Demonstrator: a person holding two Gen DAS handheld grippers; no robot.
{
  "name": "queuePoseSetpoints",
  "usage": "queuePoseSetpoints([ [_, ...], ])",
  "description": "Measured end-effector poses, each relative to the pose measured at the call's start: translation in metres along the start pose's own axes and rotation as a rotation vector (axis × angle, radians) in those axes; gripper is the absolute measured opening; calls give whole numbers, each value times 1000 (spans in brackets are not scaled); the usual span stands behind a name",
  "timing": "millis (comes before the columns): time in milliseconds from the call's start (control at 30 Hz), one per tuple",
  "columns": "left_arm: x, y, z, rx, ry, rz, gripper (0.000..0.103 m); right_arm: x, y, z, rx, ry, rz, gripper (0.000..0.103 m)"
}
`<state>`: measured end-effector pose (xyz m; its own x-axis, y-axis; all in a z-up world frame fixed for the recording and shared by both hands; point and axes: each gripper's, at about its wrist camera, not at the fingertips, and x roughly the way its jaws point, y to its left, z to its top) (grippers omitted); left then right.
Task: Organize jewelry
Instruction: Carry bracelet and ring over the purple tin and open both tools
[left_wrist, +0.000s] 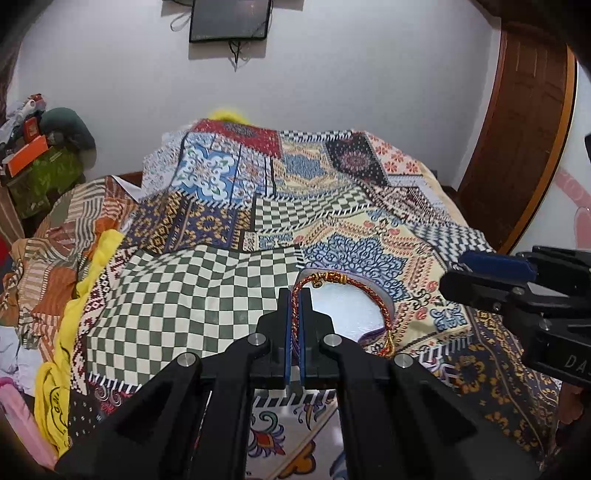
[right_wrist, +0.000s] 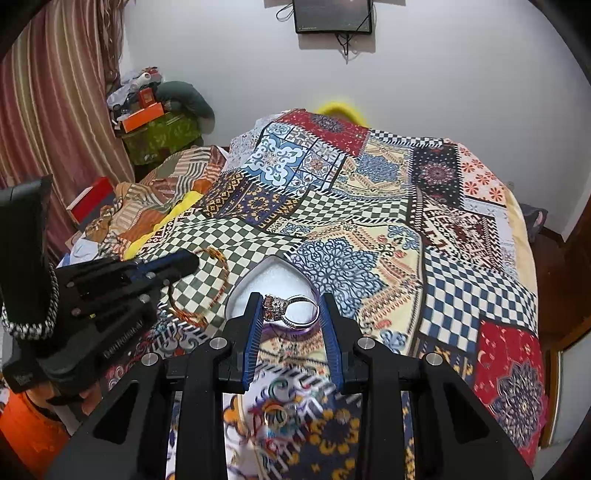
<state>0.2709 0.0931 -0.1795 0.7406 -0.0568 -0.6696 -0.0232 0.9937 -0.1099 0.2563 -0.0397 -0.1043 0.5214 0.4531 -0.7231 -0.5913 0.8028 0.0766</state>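
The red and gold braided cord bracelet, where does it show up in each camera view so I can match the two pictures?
Left wrist view: the red and gold braided cord bracelet sits at centre, pinched in the left hand-held gripper, arching over the white heart-shaped box.
Right wrist view: the bracelet hangs left of centre from the left hand-held gripper.
Shared landmark: the dark wall-mounted screen at top.

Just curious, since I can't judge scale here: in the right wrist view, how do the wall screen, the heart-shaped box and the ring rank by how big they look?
Largest to smallest as they appear:
1. heart-shaped box
2. wall screen, cut off by the frame and far away, so unsure against the box
3. ring, held close to the camera
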Motion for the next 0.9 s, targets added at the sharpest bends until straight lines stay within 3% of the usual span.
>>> queuePoseSetpoints([
  [500,62,1,-1,15,127,-25,1,63,-15,15,40,168,64,28],
  [900,62,-1,3,35,116,-28,1,87,-22,11,75,260,106,28],
])
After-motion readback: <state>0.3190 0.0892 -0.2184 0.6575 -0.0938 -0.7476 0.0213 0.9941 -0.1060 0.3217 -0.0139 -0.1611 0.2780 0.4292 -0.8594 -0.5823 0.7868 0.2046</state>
